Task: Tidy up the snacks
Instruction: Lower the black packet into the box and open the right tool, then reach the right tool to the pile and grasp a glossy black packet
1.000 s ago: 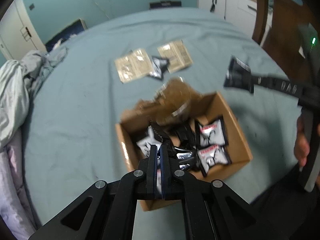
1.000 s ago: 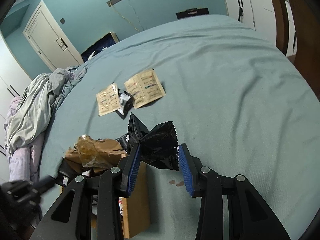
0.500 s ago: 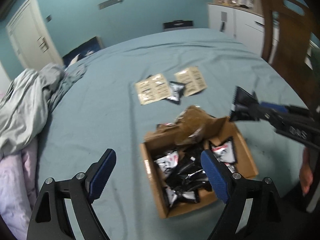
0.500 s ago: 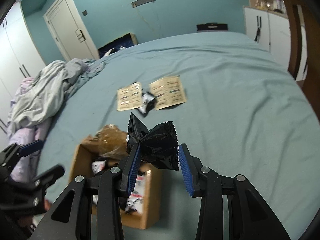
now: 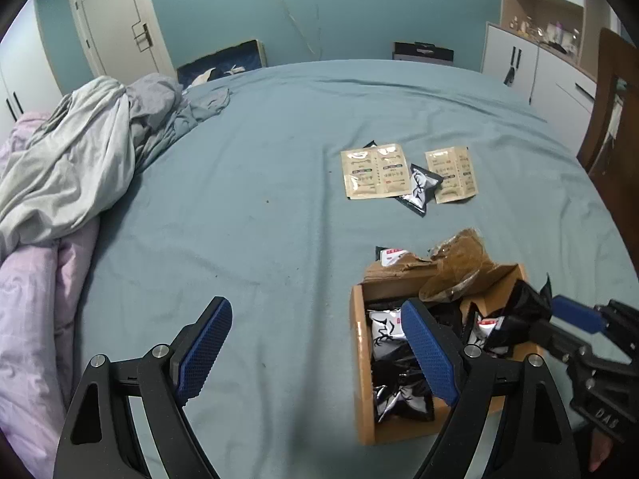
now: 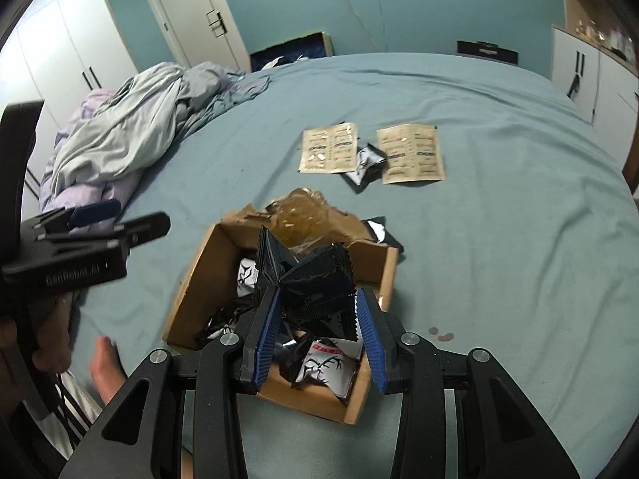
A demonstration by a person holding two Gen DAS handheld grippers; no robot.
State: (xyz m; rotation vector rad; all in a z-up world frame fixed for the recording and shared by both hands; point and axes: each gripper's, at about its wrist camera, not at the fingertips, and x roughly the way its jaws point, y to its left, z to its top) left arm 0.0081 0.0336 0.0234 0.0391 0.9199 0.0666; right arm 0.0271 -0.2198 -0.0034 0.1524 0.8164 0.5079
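An open cardboard box (image 5: 358,363) (image 6: 191,279) on the teal bed holds several black and white snack packets. My right gripper (image 6: 317,293) is shut on a crumpled black snack packet (image 6: 307,275) and holds it just above the box; in the left wrist view that gripper (image 5: 559,313) comes in over the box's right side. My left gripper (image 5: 315,311) stands wide open over bare sheet left of the box, with nothing between its fingers. Farther up the bed lie two tan sachets (image 5: 373,175) (image 5: 453,175) with a black and white packet (image 5: 419,189) between them.
Crumpled brown wrapping (image 5: 459,263) sticks up at the box's far end, and one packet (image 5: 390,255) lies just behind the box. Rumpled grey and lilac bedding (image 5: 68,167) fills the left. A wooden chair (image 5: 611,119) stands at the right edge. A bare foot (image 6: 104,367) shows below the bed.
My left gripper has gone from shut over the box to wide open and drawn back to its left. The right gripper has carried the black packet from beside the box to above it.
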